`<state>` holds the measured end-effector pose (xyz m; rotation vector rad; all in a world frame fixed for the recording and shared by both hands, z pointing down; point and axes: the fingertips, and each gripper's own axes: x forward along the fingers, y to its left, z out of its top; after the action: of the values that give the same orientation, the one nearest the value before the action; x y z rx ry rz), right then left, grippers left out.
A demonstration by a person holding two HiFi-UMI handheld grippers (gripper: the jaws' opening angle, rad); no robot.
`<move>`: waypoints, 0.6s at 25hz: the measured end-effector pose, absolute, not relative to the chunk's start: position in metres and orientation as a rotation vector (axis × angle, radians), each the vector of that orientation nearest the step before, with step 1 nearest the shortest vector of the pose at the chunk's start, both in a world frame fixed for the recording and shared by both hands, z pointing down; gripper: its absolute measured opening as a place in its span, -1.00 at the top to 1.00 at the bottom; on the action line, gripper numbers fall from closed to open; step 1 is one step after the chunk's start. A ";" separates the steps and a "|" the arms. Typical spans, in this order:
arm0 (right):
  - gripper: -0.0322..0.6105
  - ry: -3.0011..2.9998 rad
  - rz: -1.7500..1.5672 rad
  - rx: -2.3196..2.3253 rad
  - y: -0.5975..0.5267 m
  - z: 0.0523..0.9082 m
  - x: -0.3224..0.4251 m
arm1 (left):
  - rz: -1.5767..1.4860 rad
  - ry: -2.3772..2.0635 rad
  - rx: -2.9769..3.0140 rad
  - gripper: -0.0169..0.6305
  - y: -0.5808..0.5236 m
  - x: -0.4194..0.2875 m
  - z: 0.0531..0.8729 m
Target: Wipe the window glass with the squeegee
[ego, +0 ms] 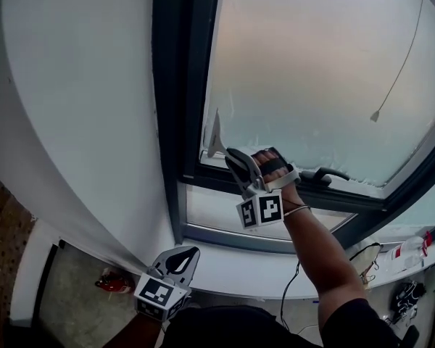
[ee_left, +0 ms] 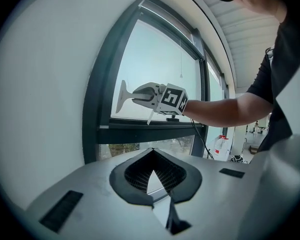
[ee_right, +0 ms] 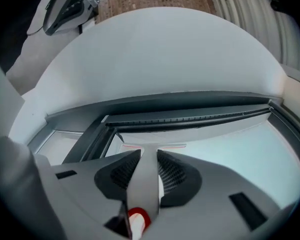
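Left tongs (ee_left: pixel 152 151) (tips together) face the squeegee (ee_left: pixel 123 96).

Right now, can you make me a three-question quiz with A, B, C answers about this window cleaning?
1. Where is the squeegee on the glass? A) lower left corner B) top middle C) right edge
2. What colour is the window frame? A) yellow B) dark grey C) red
3. What are the jaws of the right gripper doing? A) wide open B) holding a cloth C) shut on the squeegee
1 A: it sits near that corner. 2 B: the frame looks dark grey. 3 C: the squeegee runs between them.
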<state>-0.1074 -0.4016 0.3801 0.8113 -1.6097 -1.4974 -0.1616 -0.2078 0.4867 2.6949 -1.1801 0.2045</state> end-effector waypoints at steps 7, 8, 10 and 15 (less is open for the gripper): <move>0.62 -1.596 -1.569 0.760 -0.414 0.391 -0.115 | 0.182 -1.221 2.646 0.94 -0.218 -0.158 0.498; 0.62 -1.593 -1.579 0.754 -0.415 0.392 -0.115 | 0.178 -1.236 2.637 0.94 -0.220 -0.158 0.497; 0.62 -1.586 -1.597 0.739 -0.418 0.392 -0.116 | 0.167 -1.253 2.622 0.95 -0.222 -0.156 0.497; 0.62 -1.579 -1.651 0.725 -0.415 0.385 -0.112 | 0.170 -1.265 2.612 0.94 -0.225 -0.145 0.501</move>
<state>-0.1117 -0.4154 0.3853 0.7254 -1.5794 -1.6514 -0.1452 -0.2254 0.5007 2.6123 -1.2649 0.1702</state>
